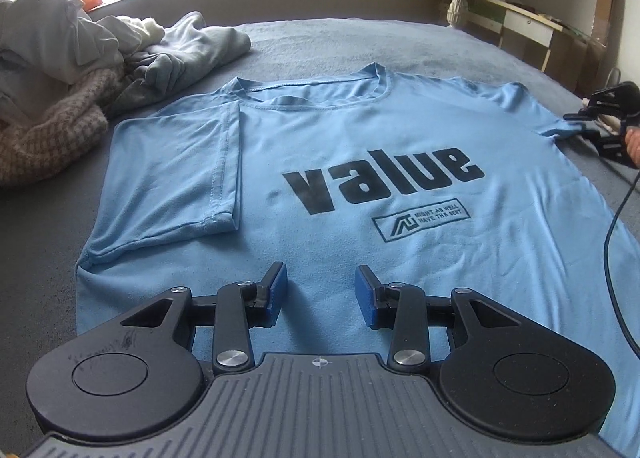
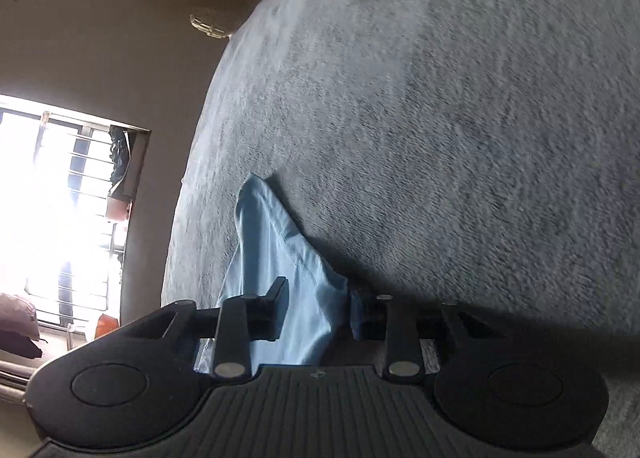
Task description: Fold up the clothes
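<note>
One sleeve folded: left sleeve (image 1: 172,174) lies flat over the chest of the blue T-shirt (image 1: 360,146), spread face-up on the bed (image 1: 320,42)
Laundry pile: unfolded clothes (image 1: 60,70) heaped at far left, apart from the shirt
Left gripper (image 1: 321,295): jaws apart, empty, hovering over the lower hem
Right gripper (image 2: 316,312): jaws clamped on the right sleeve (image 2: 276,242)
Step in hand: carry the right sleeve inward, mirror the left fold, keep edges parallel, release only once flat
</note>
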The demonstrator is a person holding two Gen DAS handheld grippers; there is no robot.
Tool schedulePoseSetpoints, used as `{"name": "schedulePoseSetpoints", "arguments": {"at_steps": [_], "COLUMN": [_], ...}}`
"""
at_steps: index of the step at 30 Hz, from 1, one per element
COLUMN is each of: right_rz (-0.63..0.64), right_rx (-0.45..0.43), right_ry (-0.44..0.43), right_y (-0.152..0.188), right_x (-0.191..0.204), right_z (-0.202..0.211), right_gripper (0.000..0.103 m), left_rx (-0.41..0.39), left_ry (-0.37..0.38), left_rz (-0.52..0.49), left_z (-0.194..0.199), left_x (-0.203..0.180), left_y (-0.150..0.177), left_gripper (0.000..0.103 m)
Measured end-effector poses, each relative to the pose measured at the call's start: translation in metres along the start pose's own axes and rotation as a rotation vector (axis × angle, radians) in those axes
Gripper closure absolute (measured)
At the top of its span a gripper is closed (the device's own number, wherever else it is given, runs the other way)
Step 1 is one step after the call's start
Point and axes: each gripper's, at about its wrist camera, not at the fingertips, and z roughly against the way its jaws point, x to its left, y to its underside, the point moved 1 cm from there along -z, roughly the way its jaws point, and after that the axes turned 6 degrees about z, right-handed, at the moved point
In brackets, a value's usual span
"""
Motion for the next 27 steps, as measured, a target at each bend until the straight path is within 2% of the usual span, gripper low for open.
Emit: {"name": "schedulePoseSetpoints", "arguments": {"at_steps": [1,4,7,9,11,13,15,16,18,20,21,22,24,27], "right_rz": [0.025,0.144,0.413,0.735,1.11,1.434,1.654,1.717,1.804,1.795,1.774,1.756,1.694,1.598], "right_rx": [-0.007,-0.053,-0.037,0.026,0.095,0.165,0.218,0.237,0.266,0.285,0.294,0.287,0.275,0.256], "right_ry": [0.0,0.022,-0.042,-0.09,-0.095,-0.076,-0.039,-0.011,0.057,0.099,0.101,0.097,0.057,-0.026], "right_y": [-0.001,0.002,0.019,0.055,0.111,0.169,0.215,0.234,0.263,0.262,0.257,0.253,0.244,0.227], "right_x": [0.007,0.044,0.111,0.162,0.197,0.206,0.196,0.187,0.169,0.16,0.157,0.155,0.153,0.154], "right_z": [-0.002,-0.005,-0.006,-0.003,0.005,0.012,0.012,0.013,0.016,0.012,0.015,0.02,0.036,0.056], "right_gripper": [0.095,0.099,0.099,0.099,0.098,0.098,0.097,0.097,0.097,0.094,0.087,0.079,0.073,0.071], "left_rx": [0.0,0.002,0.004,0.004,0.003,0.002,0.0,0.0,-0.001,-0.004,-0.006,-0.008,-0.011,-0.02], "left_ry": [-0.001,0.0,0.003,0.006,0.009,0.011,0.012,0.013,0.016,0.014,0.013,0.011,0.001,0.004], "left_rz": [0.001,0.001,0.003,0.009,0.015,0.022,0.026,0.028,0.028,0.024,0.022,0.021,0.009,-0.074], "left_z": [0.0,0.001,0.001,0.002,0.002,0.002,0.003,0.003,0.004,0.006,0.006,0.007,0.008,0.012], "left_x": [0.0,-0.001,-0.001,0.0,0.001,0.001,0.002,0.002,0.003,0.004,0.005,0.005,0.007,0.002], "left_y": [0.0,0.002,0.002,0.002,0.003,0.003,0.004,0.004,0.004,0.002,0.001,0.0,-0.008,-0.036], "left_gripper": [0.066,0.065,0.065,0.065,0.065,0.065,0.064,0.064,0.063,0.062,0.062,0.062,0.062,0.062]}}
